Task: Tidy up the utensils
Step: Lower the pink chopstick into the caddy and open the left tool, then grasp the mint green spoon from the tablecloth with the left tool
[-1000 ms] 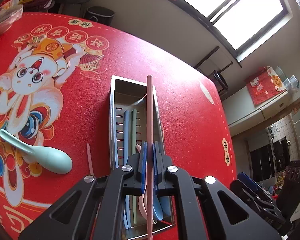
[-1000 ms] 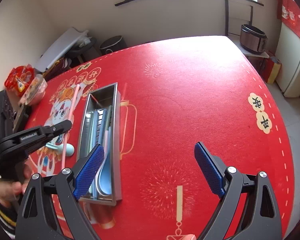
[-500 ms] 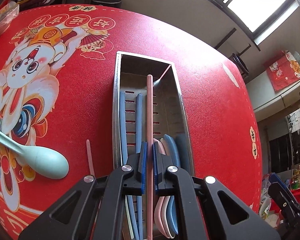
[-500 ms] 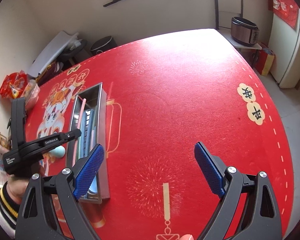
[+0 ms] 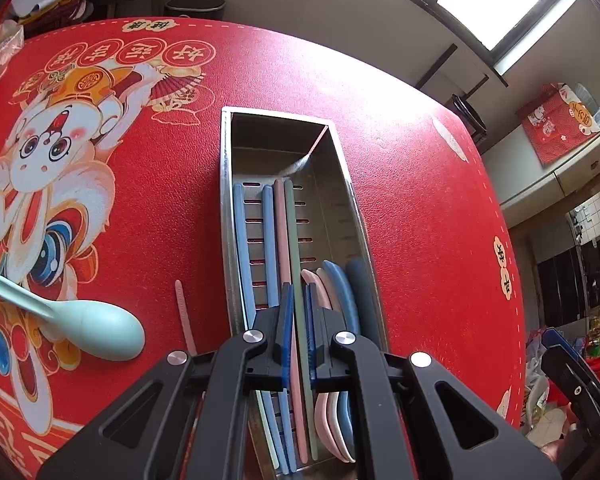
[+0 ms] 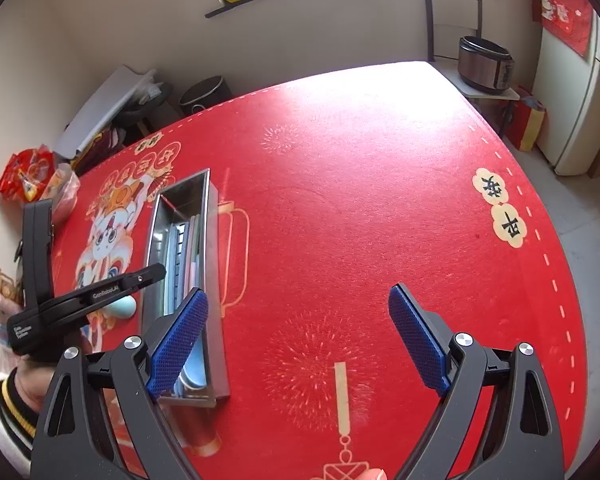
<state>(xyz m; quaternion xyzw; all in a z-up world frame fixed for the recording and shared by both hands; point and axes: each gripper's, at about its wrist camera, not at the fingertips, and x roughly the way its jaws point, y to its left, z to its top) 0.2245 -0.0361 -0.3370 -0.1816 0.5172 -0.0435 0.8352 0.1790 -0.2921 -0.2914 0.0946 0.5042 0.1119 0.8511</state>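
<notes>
The left gripper point(image 5: 298, 312) is clamped on a chopstick, but where the blue pads point(image 5: 287, 316) meet, a pink chopstick point(image 5: 281, 232) and a green chopstick point(image 5: 294, 240) run side by side, and which one is pinched cannot be told. Both lie lengthwise in the steel tray point(image 5: 225, 200), tips toward twelve o'clock. At eleven o'clock of the pads lie two blue chopsticks point(image 5: 240, 232); at three o'clock, pink and blue spoons point(image 5: 340, 292) are stacked against the tray wall. Outside the tray, at nine o'clock, a loose pink chopstick point(image 5: 184, 312) lies on the red tablecloth point(image 5: 160, 200), with a mint spoon point(image 5: 96, 328) beyond it.

The right gripper point(image 6: 300, 336) hangs with its jaws wide apart and empty over the cloth, the tray at its ten o'clock.
</notes>
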